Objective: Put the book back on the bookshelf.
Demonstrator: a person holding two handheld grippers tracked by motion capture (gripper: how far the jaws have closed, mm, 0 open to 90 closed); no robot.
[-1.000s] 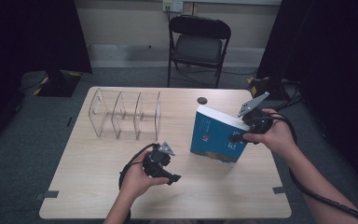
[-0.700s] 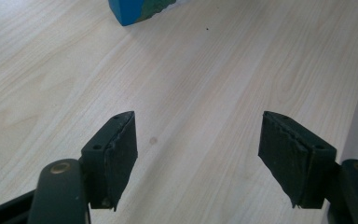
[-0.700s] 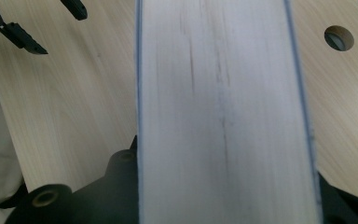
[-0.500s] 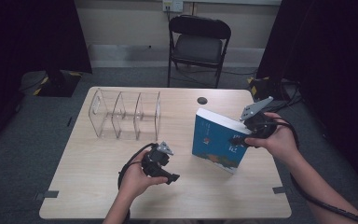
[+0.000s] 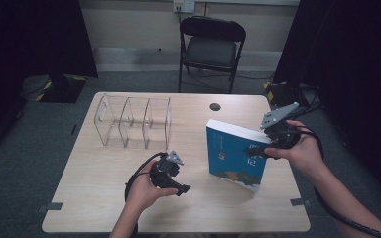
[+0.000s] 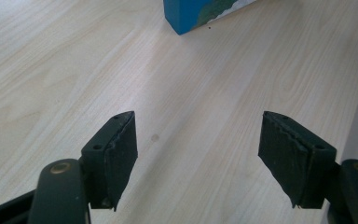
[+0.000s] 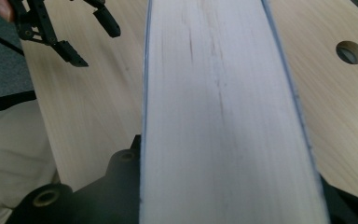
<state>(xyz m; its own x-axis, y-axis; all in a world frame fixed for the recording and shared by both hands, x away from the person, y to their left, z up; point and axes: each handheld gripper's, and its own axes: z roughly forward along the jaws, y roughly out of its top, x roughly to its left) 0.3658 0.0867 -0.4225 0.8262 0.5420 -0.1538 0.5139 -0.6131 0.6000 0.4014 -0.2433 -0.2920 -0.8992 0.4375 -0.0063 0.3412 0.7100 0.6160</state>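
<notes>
A thick blue paperback book (image 5: 235,156) stands tilted on its lower edge on the right half of the wooden table (image 5: 94,193). My right gripper (image 5: 272,145) is shut on the book's upper right side. In the right gripper view the white page edge (image 7: 223,116) runs between the jaws. My left gripper (image 5: 172,182) rests low over the table's front middle, left of the book and apart from it. Its jaws stand open with only bare wood between them (image 6: 198,149). A blue corner of the book (image 6: 200,11) lies ahead of it.
A clear acrylic divider rack (image 5: 134,121) with several slots stands at the back left of the table. A round cable hole (image 5: 215,106) sits near the far edge. A black folding chair (image 5: 211,47) stands behind the table. Dark curtains hang on both sides.
The right gripper and the book have shifted slightly toward the table's near edge, and the book leans a little more. The left gripper has stayed where it was.
</notes>
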